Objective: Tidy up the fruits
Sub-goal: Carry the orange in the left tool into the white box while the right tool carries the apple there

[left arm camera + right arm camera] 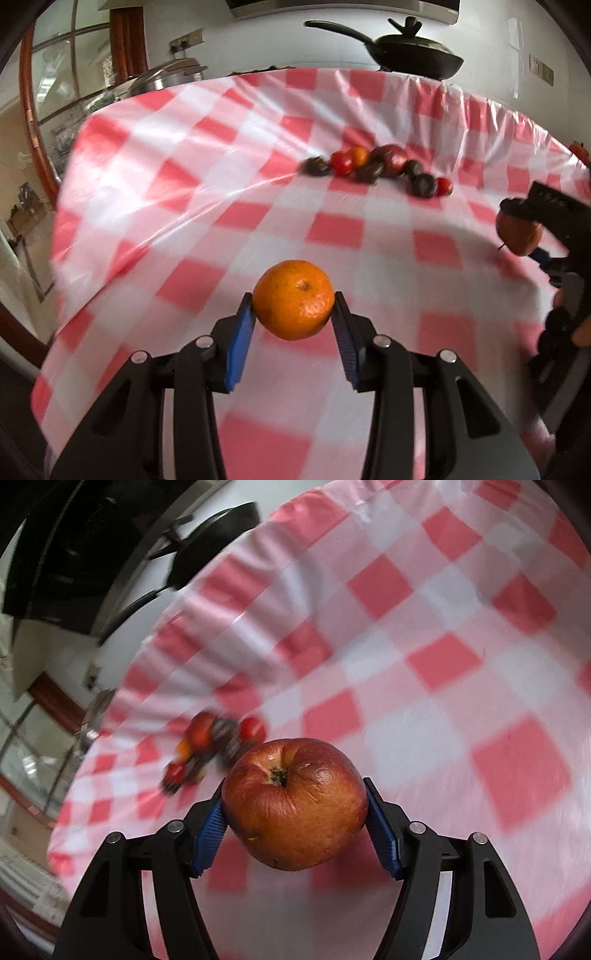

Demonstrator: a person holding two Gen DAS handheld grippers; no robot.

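Your left gripper [294,314] pinches the orange [294,300] at its widest part, lower centre: firm, light, slightly slippery. Your right gripper [295,808] pinches the wrinkled apple [294,803]: likely softer, so squeeze gently. The remaining fruit pile [376,170] lies upper right on the tablecloth [184,206].

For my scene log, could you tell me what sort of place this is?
Most likely a home kitchen: a lidded black pan and a steel pot stand behind a table with a red-checked cloth, beside a wood-framed window.
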